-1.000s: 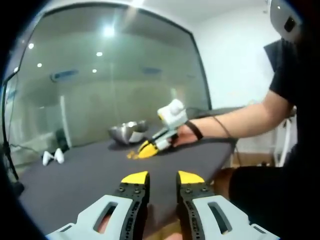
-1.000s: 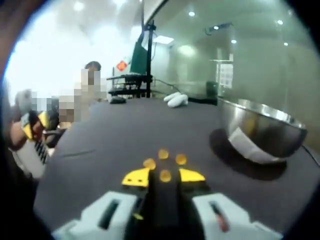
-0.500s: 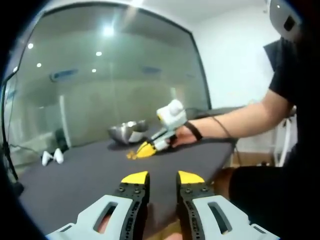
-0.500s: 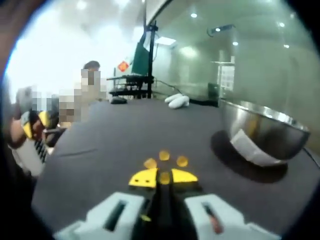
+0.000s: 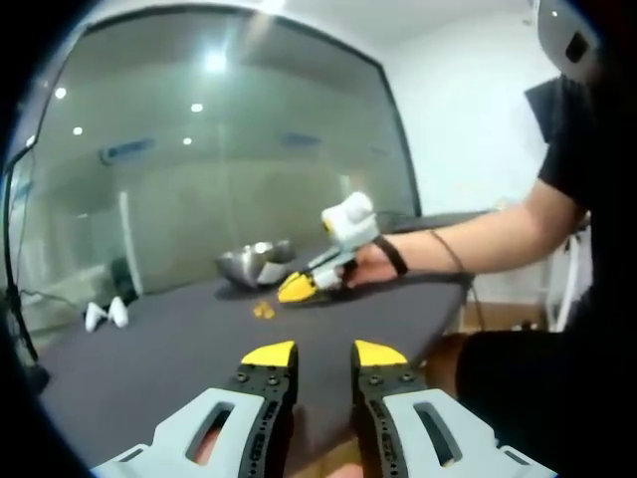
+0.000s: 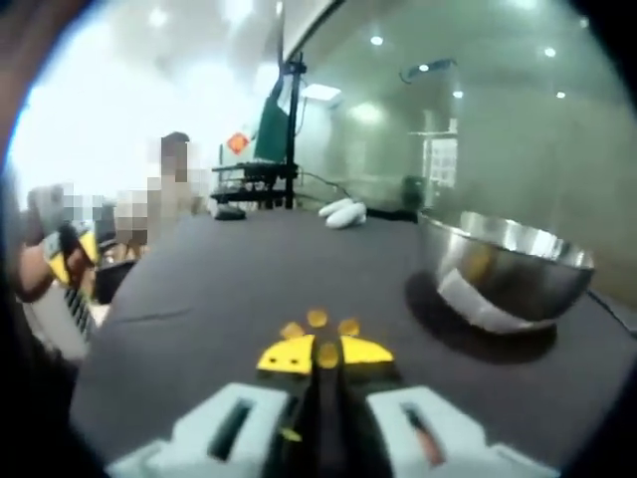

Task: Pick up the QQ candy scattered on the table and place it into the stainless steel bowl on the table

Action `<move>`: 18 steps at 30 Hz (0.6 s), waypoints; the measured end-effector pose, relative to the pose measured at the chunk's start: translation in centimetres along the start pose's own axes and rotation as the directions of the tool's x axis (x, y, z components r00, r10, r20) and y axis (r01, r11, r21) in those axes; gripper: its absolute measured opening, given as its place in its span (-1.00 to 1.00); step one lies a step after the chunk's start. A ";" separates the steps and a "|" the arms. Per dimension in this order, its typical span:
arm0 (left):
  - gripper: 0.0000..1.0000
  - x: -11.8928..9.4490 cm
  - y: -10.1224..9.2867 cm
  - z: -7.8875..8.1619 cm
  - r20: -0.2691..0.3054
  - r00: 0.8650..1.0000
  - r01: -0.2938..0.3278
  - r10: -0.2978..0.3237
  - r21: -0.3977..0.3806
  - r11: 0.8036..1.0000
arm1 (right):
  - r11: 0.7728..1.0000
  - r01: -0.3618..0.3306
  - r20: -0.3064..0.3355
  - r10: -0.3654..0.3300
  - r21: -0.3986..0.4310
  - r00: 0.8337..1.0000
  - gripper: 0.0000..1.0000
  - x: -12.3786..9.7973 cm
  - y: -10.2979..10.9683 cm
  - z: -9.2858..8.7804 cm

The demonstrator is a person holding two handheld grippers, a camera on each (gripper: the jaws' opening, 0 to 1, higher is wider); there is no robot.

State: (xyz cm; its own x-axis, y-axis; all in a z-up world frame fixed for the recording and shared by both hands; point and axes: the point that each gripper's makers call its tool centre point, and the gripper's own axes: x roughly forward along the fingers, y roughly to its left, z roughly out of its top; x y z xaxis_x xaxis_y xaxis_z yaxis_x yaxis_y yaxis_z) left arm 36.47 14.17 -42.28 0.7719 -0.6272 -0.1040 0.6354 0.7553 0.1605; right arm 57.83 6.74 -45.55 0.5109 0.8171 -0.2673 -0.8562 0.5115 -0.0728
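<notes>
Small yellow QQ candies [image 6: 317, 319] lie in a loose cluster on the dark table [image 6: 199, 284], just ahead of my right gripper [image 6: 326, 353]. That gripper is shut on one yellow candy [image 6: 326, 356], pinched between its yellow tips. The stainless steel bowl [image 6: 503, 274] stands to the right of the cluster. In the left gripper view, the right gripper [image 5: 299, 287] hangs a little above the candies [image 5: 263, 311], in front of the bowl [image 5: 254, 262]. My left gripper [image 5: 325, 355] is open and holds nothing, low over the table's near side.
Two white objects [image 6: 341, 210] lie at the far end of the table [image 5: 169, 344], also visible as white objects [image 5: 105, 315] at the left. A glass wall runs behind the bowl. A person's arm [image 5: 478, 239] reaches in from the right. People stand in the background.
My right gripper closed on one candy and lifted it off the table, rising slightly towards the bowl. The left gripper has stayed where it was.
</notes>
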 end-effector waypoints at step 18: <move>-0.54 0.8 -0.9 0.6 -0.001 1.000 0.016 -0.016 0.046 0.999 | 0.948 0.315 0.163 -0.320 0.052 0.933 -0.82 -5.2 -9.3 6.2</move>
State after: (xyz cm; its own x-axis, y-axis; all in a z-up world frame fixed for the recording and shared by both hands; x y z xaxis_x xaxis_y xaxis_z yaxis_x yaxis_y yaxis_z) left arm 36.53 12.86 -41.97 0.7618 -0.6389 -0.1075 0.6458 0.7357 0.2041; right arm 63.60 -0.57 -37.57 0.7631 0.6426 -0.0691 -0.6461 0.7562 -0.1031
